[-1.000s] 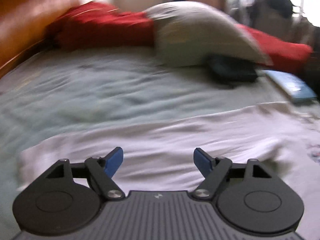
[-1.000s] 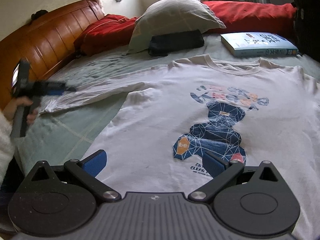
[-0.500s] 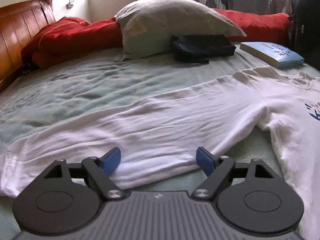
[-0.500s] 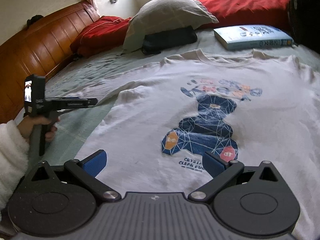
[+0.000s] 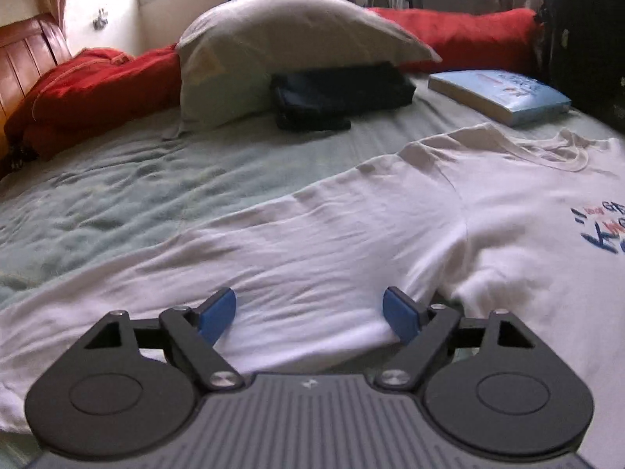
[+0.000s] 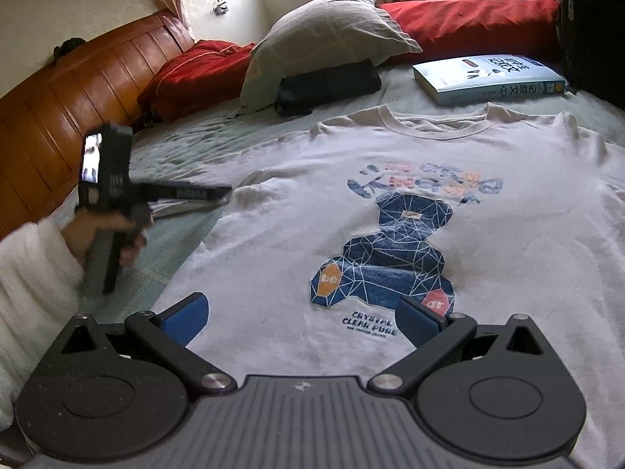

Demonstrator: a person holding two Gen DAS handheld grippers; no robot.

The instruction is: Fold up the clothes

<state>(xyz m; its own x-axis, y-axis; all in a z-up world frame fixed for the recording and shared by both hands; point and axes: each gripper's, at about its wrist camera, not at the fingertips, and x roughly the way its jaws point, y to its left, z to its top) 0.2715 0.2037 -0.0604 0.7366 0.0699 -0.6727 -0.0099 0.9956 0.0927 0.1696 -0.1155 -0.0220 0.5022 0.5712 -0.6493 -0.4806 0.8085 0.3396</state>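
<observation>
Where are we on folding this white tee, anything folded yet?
Nothing is folded yet. The white T-shirt lies spread flat, print up, on the bed, with its long sleeve stretched out sideways. In hand: the left gripper is open over that sleeve, apparently lining up a grab, pads not pressing. The right gripper hovers open over the shirt's lower front. Left: sleeves in, then the body folds.

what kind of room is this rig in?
Almost certainly a home bedroom: the white T-shirt lies spread on a bed with a wooden headboard, a pillow and a book near its head.
</observation>
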